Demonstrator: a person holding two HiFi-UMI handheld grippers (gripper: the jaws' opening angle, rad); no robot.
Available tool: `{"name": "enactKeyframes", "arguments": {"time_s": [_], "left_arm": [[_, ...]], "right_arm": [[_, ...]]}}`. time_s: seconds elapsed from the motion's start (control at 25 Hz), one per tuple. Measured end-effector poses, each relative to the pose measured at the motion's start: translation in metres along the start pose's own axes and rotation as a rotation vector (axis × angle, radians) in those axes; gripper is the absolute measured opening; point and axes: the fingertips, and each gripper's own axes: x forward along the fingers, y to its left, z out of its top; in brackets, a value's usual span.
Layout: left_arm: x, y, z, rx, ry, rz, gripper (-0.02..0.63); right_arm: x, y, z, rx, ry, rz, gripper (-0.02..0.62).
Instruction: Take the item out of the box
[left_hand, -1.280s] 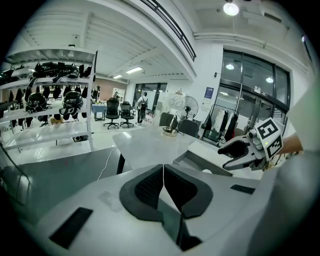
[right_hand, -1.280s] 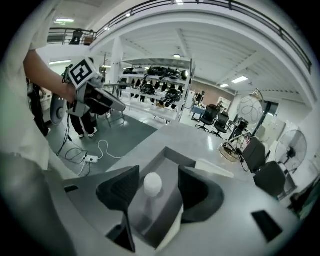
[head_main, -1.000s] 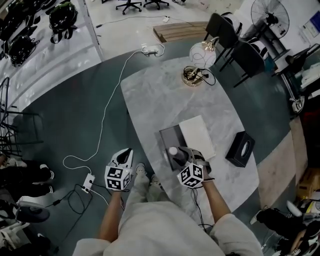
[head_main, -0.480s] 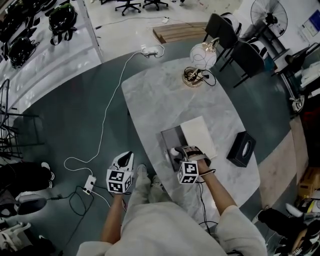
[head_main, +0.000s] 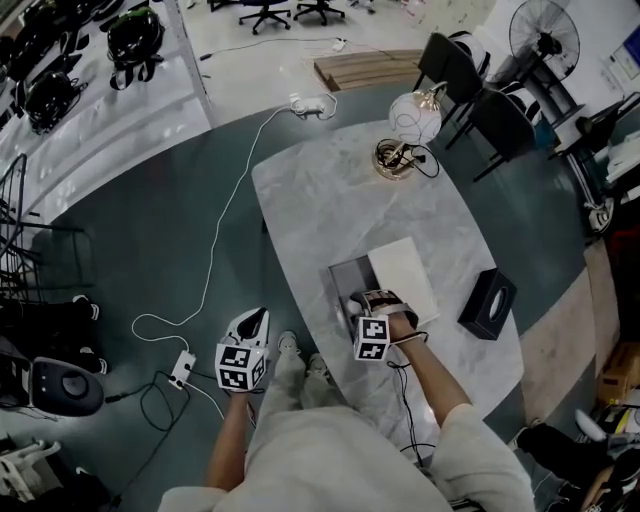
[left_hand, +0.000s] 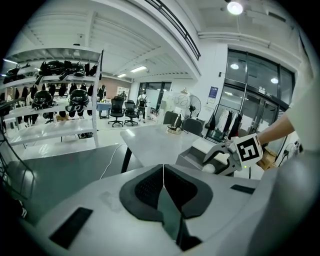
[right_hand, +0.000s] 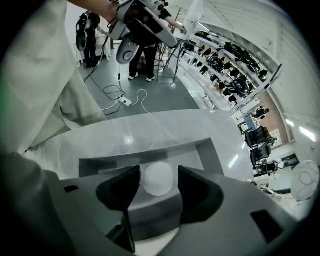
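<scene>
An open grey box (head_main: 347, 276) lies on the marble table (head_main: 330, 200), with its white lid (head_main: 403, 276) beside it on the right. My right gripper (head_main: 357, 304) reaches over the box's near end. In the right gripper view a round white item (right_hand: 158, 180) sits between the jaw pads, above the grey box (right_hand: 150, 150), and the right gripper (right_hand: 158, 182) is shut on it. My left gripper (head_main: 251, 324) hangs off the table's left side over the floor. Its jaws meet in the left gripper view, where the left gripper (left_hand: 163, 172) holds nothing.
A black tissue box (head_main: 487, 303) stands right of the lid. A globe lamp (head_main: 415, 116) and its cabled base (head_main: 392, 158) sit at the table's far end. A white cable and power strip (head_main: 181, 369) lie on the floor at the left. Chairs (head_main: 452, 66) stand beyond the table.
My right gripper, with the white item in it, has moved forward from the table's near edge to over the box. The left gripper has stayed about where it was.
</scene>
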Motion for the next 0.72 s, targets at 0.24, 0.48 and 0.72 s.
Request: {"name": "enactKeyframes", "arguments": {"time_s": [0.24, 0.48, 0.72], "left_arm": [[-0.004, 0.004, -0.003, -0.006, 0.000, 0.009, 0.017], [-0.009, 0.009, -0.003, -0.015, -0.006, 0.023, 0.017], [-0.014, 0.011, -0.006, -0.025, -0.005, 0.030, 0.018]], "right_arm": [[0.013, -0.002, -0.001, 0.003, 0.026, 0.033, 0.239], [0.026, 0.005, -0.005, -0.005, 0.061, 0.080, 0.228], [0.031, 0.009, -0.005, -0.025, 0.078, 0.086, 0.196]]}}
